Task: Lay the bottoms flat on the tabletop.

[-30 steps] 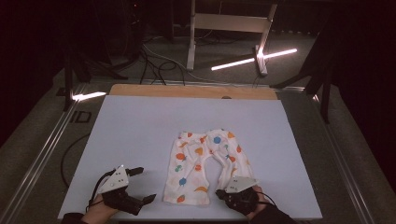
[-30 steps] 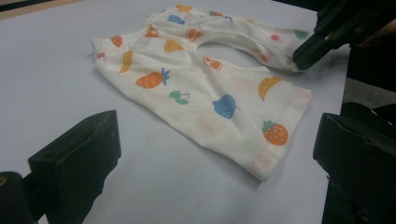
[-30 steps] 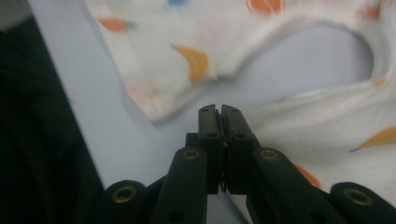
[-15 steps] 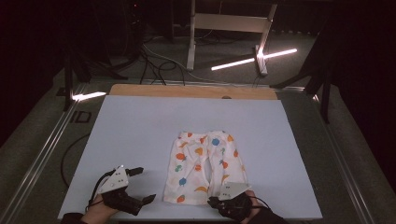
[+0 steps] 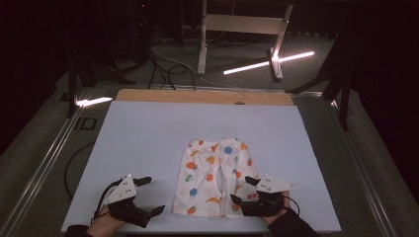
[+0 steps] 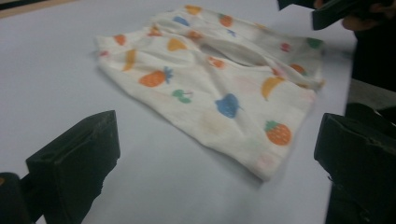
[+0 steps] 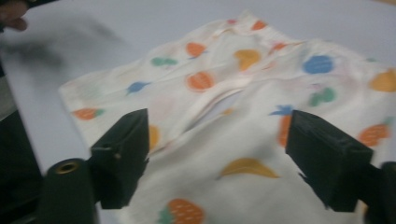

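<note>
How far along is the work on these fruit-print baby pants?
Done: the fruit-print baby pants lie flat, legs side by side. In hand: the right tongs, jaws just opened, hover over the right leg's hem. Left tongs wait open beside them. Any fold remains.

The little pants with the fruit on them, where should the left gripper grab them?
Probably the near left leg hem of the pants. They lie flat with that corner closest to the open left gripper, so come in low from the left and pinch its edge.

The trousers [image 5: 213, 177] lie on the table [image 5: 148, 133], between left gripper [image 5: 148, 195] and right gripper [image 5: 243, 190].
</note>
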Demonstrator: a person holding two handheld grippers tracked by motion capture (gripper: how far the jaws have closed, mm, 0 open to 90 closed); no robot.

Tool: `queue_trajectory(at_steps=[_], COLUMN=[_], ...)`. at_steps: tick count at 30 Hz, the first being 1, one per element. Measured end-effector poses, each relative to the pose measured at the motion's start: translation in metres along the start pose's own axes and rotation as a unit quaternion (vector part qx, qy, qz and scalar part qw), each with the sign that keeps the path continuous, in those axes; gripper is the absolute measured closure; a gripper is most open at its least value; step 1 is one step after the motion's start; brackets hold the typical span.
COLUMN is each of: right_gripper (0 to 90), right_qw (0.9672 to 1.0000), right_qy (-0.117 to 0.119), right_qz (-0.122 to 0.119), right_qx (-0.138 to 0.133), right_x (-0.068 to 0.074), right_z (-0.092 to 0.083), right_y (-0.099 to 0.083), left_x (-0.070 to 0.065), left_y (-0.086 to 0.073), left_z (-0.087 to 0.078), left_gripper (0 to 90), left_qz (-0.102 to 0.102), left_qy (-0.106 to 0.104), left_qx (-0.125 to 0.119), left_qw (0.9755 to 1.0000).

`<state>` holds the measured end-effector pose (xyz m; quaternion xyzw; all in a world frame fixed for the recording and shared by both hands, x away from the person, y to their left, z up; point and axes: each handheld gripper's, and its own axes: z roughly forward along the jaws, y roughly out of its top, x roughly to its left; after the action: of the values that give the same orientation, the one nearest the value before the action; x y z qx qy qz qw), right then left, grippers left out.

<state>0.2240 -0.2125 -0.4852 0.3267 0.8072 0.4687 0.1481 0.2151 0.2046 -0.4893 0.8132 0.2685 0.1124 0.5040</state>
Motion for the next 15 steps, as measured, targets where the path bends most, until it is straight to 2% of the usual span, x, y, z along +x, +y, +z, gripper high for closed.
queue_trajectory(at_steps=[3,5,11,15], right_gripper=[14.1,11.5,11.2,11.7], right_qw=[1.0,0.9999,0.9999,0.9995], right_qy=[-0.004,-0.002,-0.008,-0.024], right_qz=[0.005,0.009,0.014,0.018], right_qx=[-0.005,-0.004,-0.001,0.007], right_x=[-0.009,-0.015,-0.026,-0.033], right_z=[-0.002,-0.002,0.001,0.007], right_y=[0.001,0.002,0.009,0.019], left_x=[0.0,-0.001,-0.002,0.003], left_y=[0.002,0.004,0.012,0.024], left_z=[0.0,0.002,0.008,0.015], left_gripper=[0.4,0.4,0.2,0.2], left_qz=[-0.003,-0.008,-0.011,-0.012], left_qy=[0.005,-0.003,-0.015,-0.013], left_qx=[0.004,0.008,0.017,0.024], left_qw=[1.0,0.9999,0.9997,0.9996])
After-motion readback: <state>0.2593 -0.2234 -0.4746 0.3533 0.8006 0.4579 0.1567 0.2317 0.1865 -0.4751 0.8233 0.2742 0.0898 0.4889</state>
